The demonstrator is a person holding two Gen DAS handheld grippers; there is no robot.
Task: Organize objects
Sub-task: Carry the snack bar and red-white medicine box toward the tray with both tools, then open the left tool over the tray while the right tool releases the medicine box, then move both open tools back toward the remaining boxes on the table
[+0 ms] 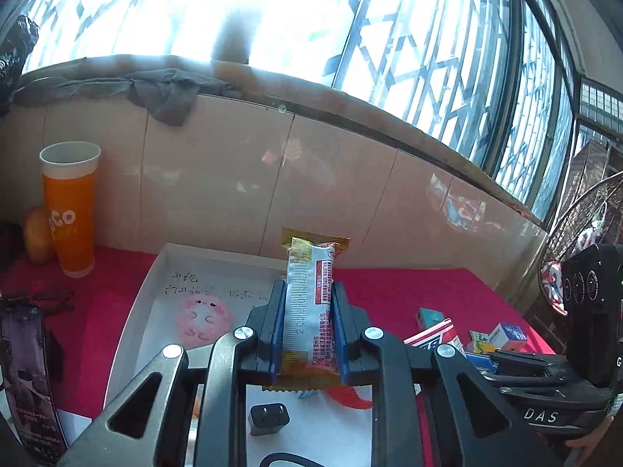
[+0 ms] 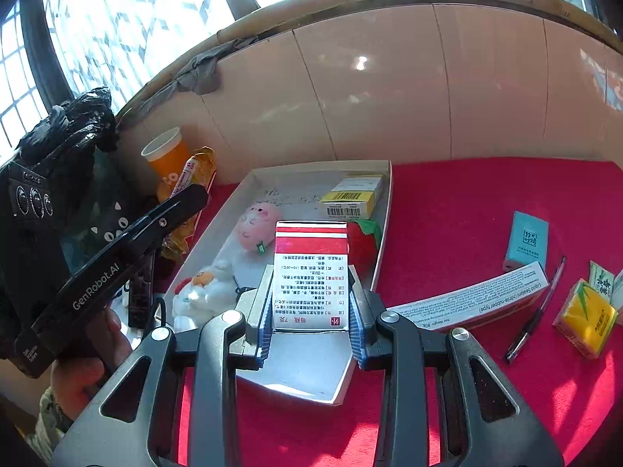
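My left gripper (image 1: 308, 292) is shut on a silver and gold snack wrapper (image 1: 309, 303) and holds it upright above the white tray (image 1: 155, 272). My right gripper (image 2: 311, 292) is shut on a red and white medicine box (image 2: 309, 272), held over the near end of the same tray (image 2: 383, 210). In the right wrist view the tray holds a yellow and white box (image 2: 352, 196), a pink plush (image 2: 259, 225), a red strawberry toy (image 2: 364, 247) and a white plush (image 2: 202, 292). The left gripper with its wrapper (image 2: 194, 171) shows at the left there.
On the red cloth (image 2: 467, 202) right of the tray lie a teal box (image 2: 525, 241), a long white box (image 2: 479, 299), a pen (image 2: 537, 311) and a yellow tissue pack (image 2: 588, 315). An orange cup (image 1: 72, 206) stands at the tiled wall. A black plug (image 1: 268, 418) lies in the tray.
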